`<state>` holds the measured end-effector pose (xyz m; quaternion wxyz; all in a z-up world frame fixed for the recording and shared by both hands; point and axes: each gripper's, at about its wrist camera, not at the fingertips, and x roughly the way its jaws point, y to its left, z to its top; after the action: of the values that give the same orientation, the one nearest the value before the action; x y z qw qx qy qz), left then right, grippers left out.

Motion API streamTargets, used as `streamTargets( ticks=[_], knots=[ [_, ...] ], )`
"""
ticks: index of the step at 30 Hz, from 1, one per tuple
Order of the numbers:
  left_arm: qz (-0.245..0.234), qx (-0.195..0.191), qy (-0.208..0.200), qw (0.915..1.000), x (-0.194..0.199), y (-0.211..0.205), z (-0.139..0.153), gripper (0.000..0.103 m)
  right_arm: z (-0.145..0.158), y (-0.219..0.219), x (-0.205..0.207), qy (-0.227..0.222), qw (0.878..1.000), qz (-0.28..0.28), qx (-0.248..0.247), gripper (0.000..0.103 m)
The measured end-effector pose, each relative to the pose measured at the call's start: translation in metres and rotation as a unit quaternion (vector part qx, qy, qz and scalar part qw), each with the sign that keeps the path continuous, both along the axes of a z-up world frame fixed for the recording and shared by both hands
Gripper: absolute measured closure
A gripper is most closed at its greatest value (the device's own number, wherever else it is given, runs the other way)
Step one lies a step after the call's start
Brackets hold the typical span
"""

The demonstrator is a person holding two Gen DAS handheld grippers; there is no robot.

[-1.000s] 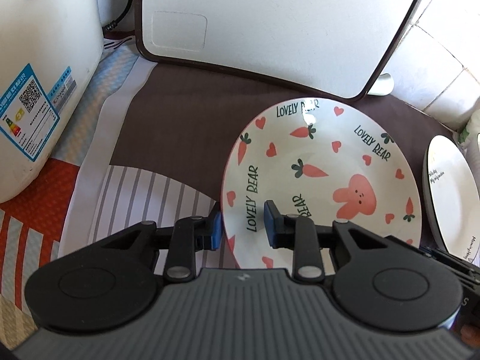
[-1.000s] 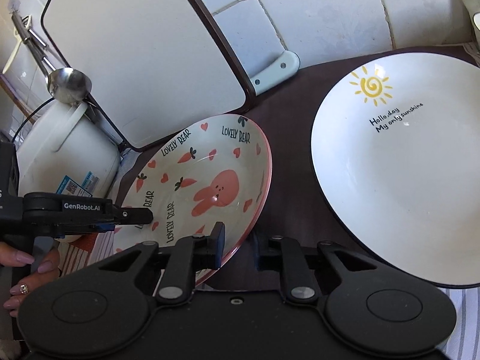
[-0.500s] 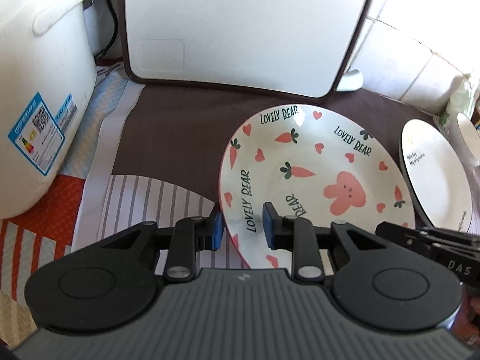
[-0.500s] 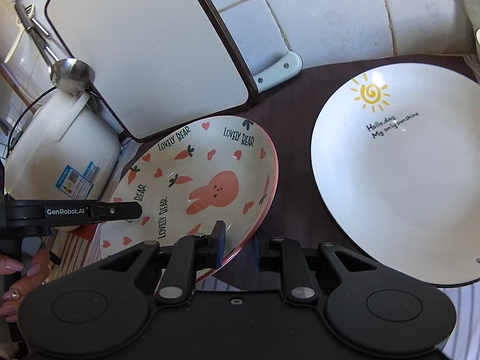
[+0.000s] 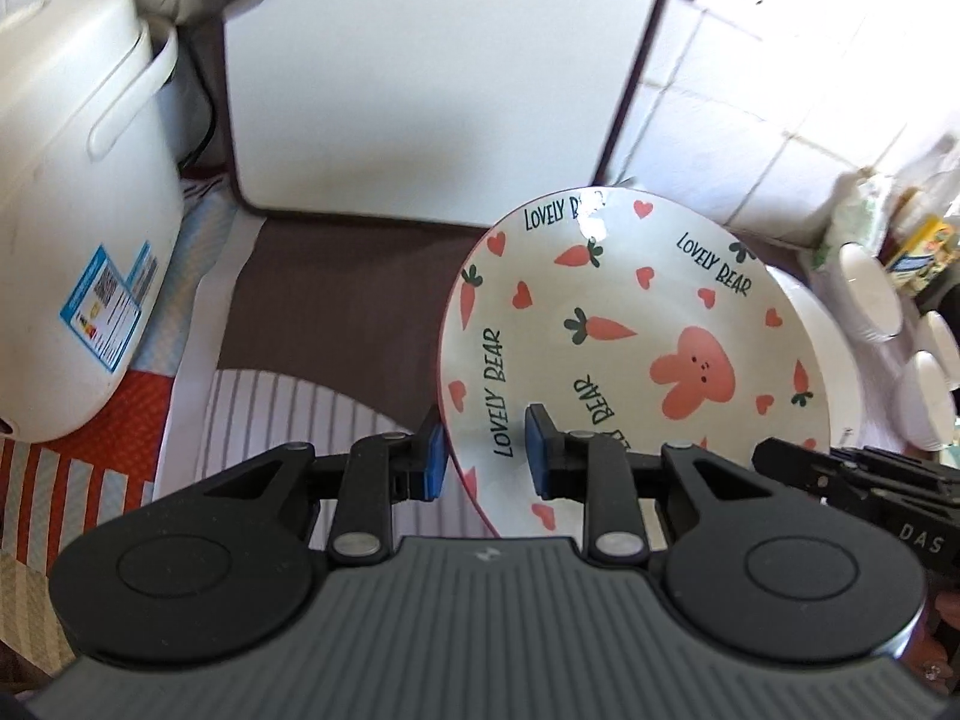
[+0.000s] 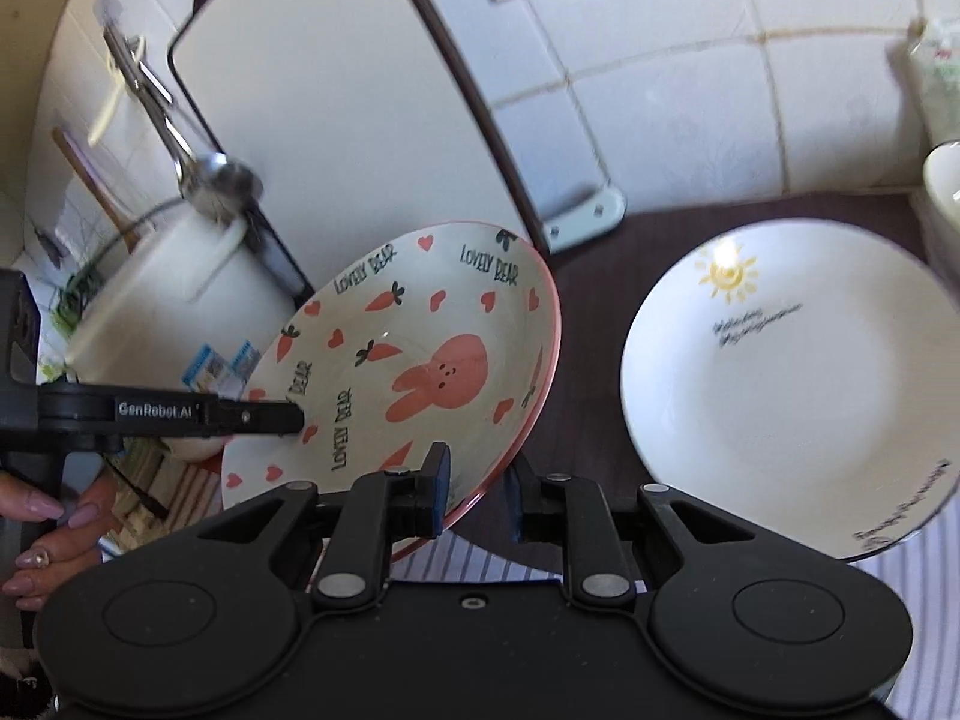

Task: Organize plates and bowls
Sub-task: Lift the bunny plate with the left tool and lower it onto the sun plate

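Both grippers, left (image 5: 485, 449) and right (image 6: 477, 495), clamp opposite rims of the carrot-patterned ceramic plate (image 6: 414, 360), sharing its weight beside the white sun-printed plate (image 6: 792, 384).

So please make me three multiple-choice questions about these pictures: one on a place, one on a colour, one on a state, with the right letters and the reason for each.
1. Where is the sun plate relative to the bunny plate in the right wrist view?
A. to its right
B. under it
C. behind it

2. What colour is the bunny plate's rim?
A. blue
B. pink
C. black

3. How is the bunny plate held?
A. by no gripper
B. by the left gripper alone
C. by both, the right gripper too

Answers: 1 A, it lies flat on the dark cloth on that side. 2 B, a pink edge rings it. 3 C, each gripper's pads clamp its rim.
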<state>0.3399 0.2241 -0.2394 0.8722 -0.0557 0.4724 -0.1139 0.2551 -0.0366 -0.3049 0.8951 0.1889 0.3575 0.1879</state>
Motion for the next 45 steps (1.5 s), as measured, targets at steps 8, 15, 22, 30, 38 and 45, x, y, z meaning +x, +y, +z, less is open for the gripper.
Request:
streamTargets(
  ticks=[8, 15, 22, 30, 38, 45],
  knots=[
    [-0.035, -0.007, -0.028, 0.9990, -0.011, -0.028, 0.026, 0.078, 0.023, -0.028, -0.022, -0.018, 0.999, -0.026, 0.010, 0.079],
    [-0.056, -0.002, -0.043, 0.9975, -0.013, -0.059, 0.031, 0.078, 0.032, -0.055, -0.037, -0.011, 0.999, -0.042, 0.013, 0.079],
    [-0.081, -0.021, -0.047, 0.9954, -0.014, -0.089, 0.032, 0.078, 0.031, -0.081, -0.046, -0.005, 0.997, -0.071, 0.024, 0.079],
    [-0.103, -0.028, -0.029, 0.9939, -0.004, -0.121, 0.017, 0.078, 0.023, -0.115, -0.045, 0.003, 0.995, -0.094, 0.025, 0.079],
    [-0.100, -0.039, 0.000, 0.9943, 0.010, -0.144, -0.014, 0.078, 0.007, -0.139, -0.032, 0.026, 0.995, -0.099, 0.010, 0.079],
    [-0.097, -0.036, 0.027, 0.9943, 0.024, -0.157, -0.042, 0.078, -0.009, -0.149, -0.018, 0.065, 0.993, -0.095, -0.001, 0.079]
  ],
)
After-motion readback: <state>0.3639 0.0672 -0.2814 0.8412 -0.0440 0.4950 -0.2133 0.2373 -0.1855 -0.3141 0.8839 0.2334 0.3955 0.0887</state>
